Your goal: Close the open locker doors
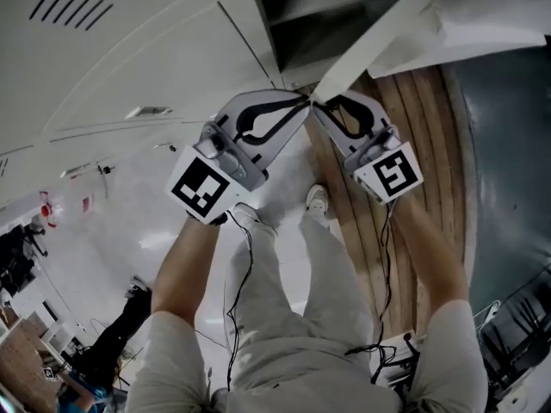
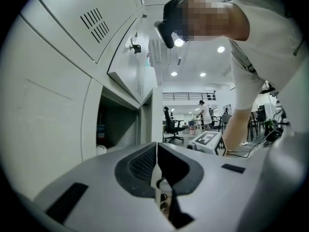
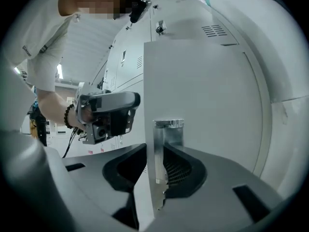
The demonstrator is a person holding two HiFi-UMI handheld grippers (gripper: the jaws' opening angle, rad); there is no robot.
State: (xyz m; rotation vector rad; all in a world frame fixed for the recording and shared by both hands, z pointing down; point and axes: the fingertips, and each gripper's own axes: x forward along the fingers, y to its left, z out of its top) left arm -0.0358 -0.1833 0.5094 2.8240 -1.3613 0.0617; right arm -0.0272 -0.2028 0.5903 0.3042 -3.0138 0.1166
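Observation:
An open white locker door (image 1: 370, 46) juts out from the locker row, its thin edge running down to where both grippers meet. My left gripper (image 1: 301, 103) is shut on that thin edge, which shows as a white strip between its jaws (image 2: 156, 178). My right gripper (image 1: 323, 103) faces it from the other side. The door panel (image 3: 203, 91) and its metal latch piece (image 3: 168, 125) sit between the right gripper's (image 3: 154, 153) jaws, which press on them. The dark open compartment (image 1: 318, 24) lies just behind. In the right gripper view the left gripper (image 3: 108, 112) abuts the door's edge.
Closed vented locker doors (image 1: 103, 50) fill the left. Another locker stands open (image 2: 113, 124) with its door (image 2: 126, 74) swung out. A wooden floor strip (image 1: 422, 144), my legs and shoes (image 1: 317, 200) and trailing cables lie below. Office chairs (image 2: 171, 124) and a distant person (image 2: 205, 112) stand beyond.

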